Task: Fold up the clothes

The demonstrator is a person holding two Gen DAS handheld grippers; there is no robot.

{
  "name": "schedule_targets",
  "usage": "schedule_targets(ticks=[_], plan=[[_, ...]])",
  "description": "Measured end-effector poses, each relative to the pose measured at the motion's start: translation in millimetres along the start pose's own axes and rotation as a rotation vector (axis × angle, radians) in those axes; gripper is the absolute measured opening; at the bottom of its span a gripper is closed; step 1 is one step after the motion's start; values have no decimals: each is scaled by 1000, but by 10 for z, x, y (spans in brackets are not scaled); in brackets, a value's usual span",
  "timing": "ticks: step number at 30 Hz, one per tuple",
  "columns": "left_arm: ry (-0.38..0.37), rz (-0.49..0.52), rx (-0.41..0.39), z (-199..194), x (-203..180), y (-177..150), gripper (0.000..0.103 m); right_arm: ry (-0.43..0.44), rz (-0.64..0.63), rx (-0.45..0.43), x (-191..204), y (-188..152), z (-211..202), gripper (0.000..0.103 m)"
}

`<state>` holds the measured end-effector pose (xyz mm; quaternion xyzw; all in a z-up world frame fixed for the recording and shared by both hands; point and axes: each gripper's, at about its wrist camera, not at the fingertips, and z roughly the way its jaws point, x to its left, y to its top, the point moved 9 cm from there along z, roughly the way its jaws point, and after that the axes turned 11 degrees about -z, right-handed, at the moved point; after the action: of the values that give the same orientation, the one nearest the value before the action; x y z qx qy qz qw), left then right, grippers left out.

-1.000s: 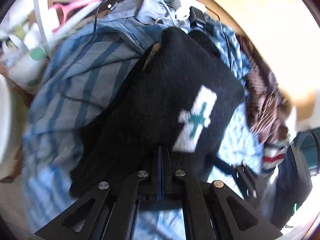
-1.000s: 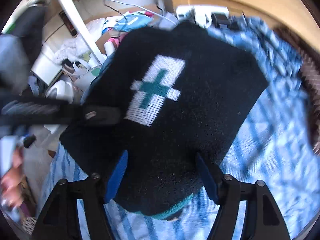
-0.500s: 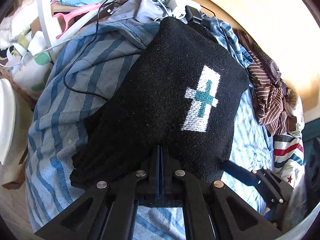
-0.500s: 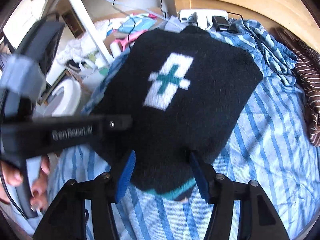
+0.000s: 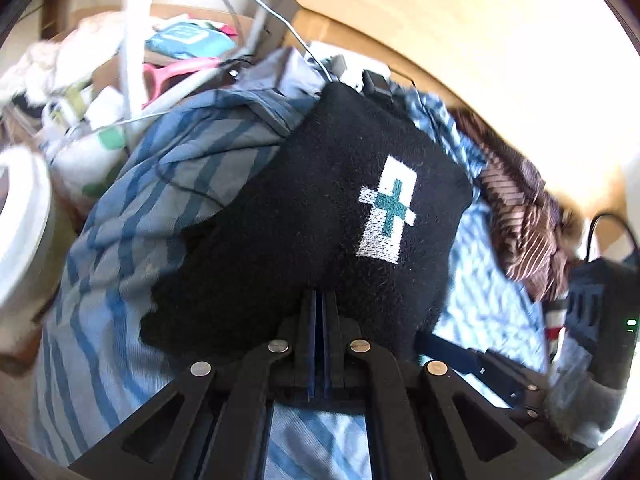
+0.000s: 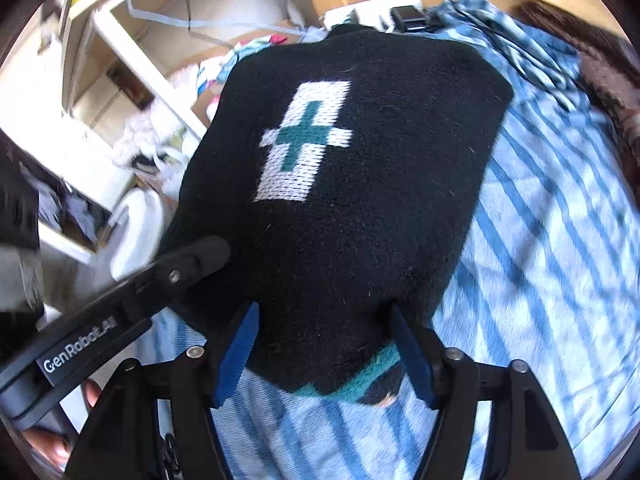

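One fuzzy black knit sweater (image 6: 360, 208), folded into a rough rectangle with a white-and-teal cross patch (image 6: 306, 140), lay on a blue-striped cotton sheet (image 6: 540, 248). My left gripper (image 5: 320, 312) was pressed together at the sweater's near edge; whether knit was caught in it I couldn't tell. My right gripper (image 6: 324, 344) had just been widening, its two blue pads (image 6: 236, 350) straddling the teal-trimmed hem without pressing.

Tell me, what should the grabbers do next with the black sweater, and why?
Probably pull both grabbers back and let go. The black sweater already lies as a neat folded packet on the striped sheet. The right gripper has just been opening, its blue pads astride the near edge, not pressing. The left gripper is shut at the sweater's edge.
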<state>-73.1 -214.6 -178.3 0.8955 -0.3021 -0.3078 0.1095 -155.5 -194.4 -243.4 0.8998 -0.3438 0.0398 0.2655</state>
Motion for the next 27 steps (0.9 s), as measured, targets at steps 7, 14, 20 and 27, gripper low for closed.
schedule_targets(ticks=[7,14,20,27], plan=[[134,17,-5,-151,11,-82,5,52,110,55,-185,-432,-50,83],[142,-124,-19,-214,267,-191,78,123,180,40,-279,-491,-29,83],[-83,-623,36,-165,767,-307,78,166,137,27,-117,-447,27,83],[-155,-681,79,-93,794,-370,78,36,0,45,45,-516,205,77]])
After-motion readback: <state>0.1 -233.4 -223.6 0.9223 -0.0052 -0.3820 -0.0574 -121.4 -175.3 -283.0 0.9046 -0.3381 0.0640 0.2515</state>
